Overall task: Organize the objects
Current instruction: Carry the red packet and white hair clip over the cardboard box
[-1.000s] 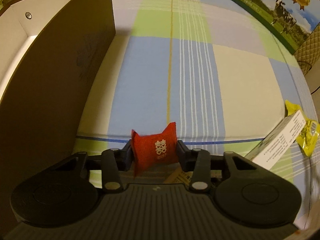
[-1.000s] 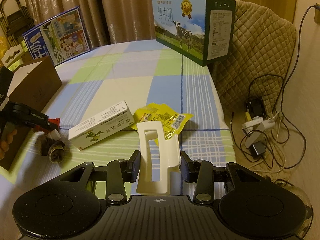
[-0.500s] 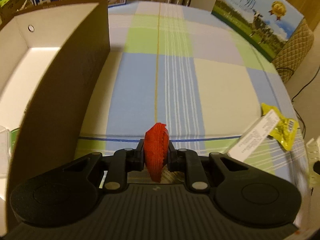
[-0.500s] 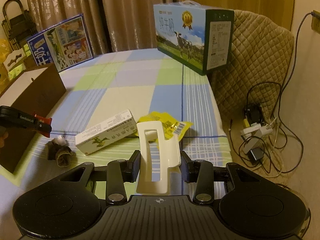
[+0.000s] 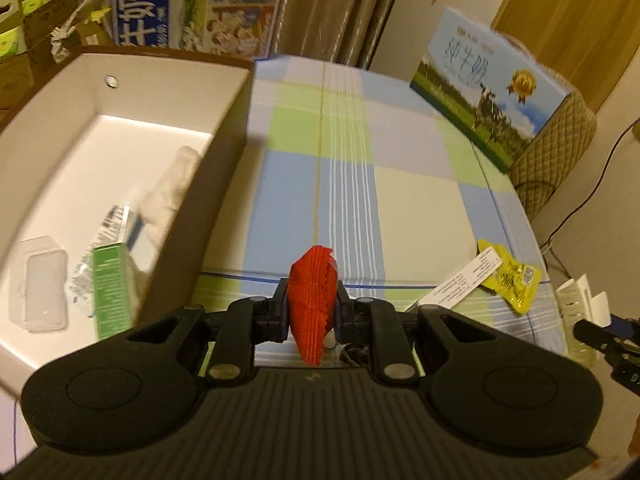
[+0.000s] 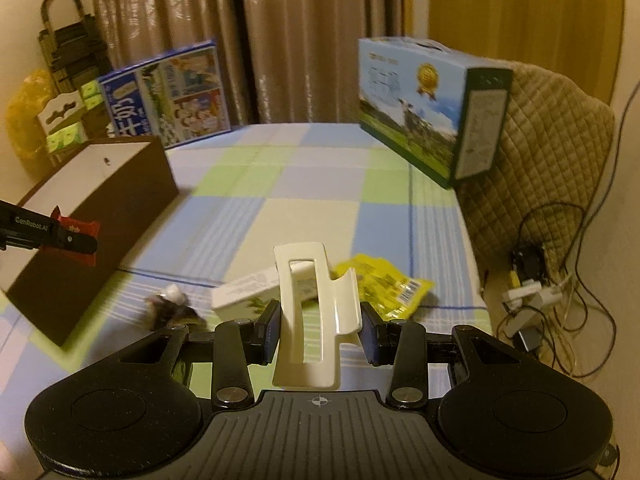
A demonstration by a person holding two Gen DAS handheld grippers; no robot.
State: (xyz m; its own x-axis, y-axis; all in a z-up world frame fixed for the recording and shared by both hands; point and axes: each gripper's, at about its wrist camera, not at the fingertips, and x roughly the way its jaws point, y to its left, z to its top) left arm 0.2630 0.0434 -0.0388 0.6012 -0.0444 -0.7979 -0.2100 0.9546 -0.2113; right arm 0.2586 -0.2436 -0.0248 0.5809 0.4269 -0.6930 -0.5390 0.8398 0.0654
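My left gripper is shut on a small red packet, held edge-on above the checked tablecloth, just right of an open brown box with a white inside. The box holds a green carton, a clear plastic tray and a white wrapped item. My right gripper is shut on a cream plastic clip, held above the table. In the right wrist view the left gripper with the red packet is beside the brown box.
On the cloth lie a white carton, a yellow snack packet and a dark crumpled item. Two milk cartons stand at the far edge. A quilted chair and cables are on the right.
The left gripper has risen and tilted up with the red packet, so the inside of the brown box now shows. The right gripper has also lifted a little with the clip.
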